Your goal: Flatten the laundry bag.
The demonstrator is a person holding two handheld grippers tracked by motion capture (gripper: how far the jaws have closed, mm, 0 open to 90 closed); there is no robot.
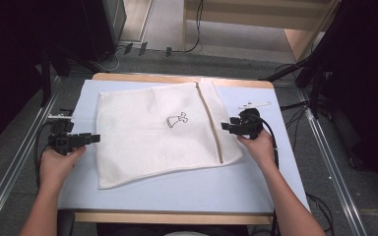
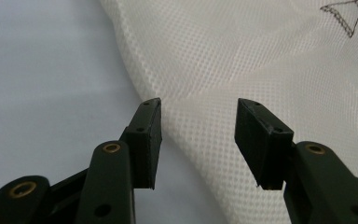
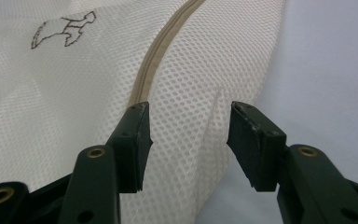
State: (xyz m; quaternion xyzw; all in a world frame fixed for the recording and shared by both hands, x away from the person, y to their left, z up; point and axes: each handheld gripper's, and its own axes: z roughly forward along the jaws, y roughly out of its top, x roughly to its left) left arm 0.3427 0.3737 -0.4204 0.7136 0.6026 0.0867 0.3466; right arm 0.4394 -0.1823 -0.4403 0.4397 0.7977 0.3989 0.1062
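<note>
I see a white mesh laundry bag (image 1: 157, 137) lying flat in the middle of the pale blue table (image 1: 187, 189), its beige zipper (image 1: 210, 123) running down the right side. It carries no readable writing, just a small black outline drawing of a dress (image 1: 176, 119). My left gripper (image 1: 94, 139) sits just beside the bag's left edge, jaws spread with nothing between them. My right gripper (image 1: 225, 127) hovers at the bag's right edge near the zipper, jaws spread over the mesh, pinching nothing.
</note>
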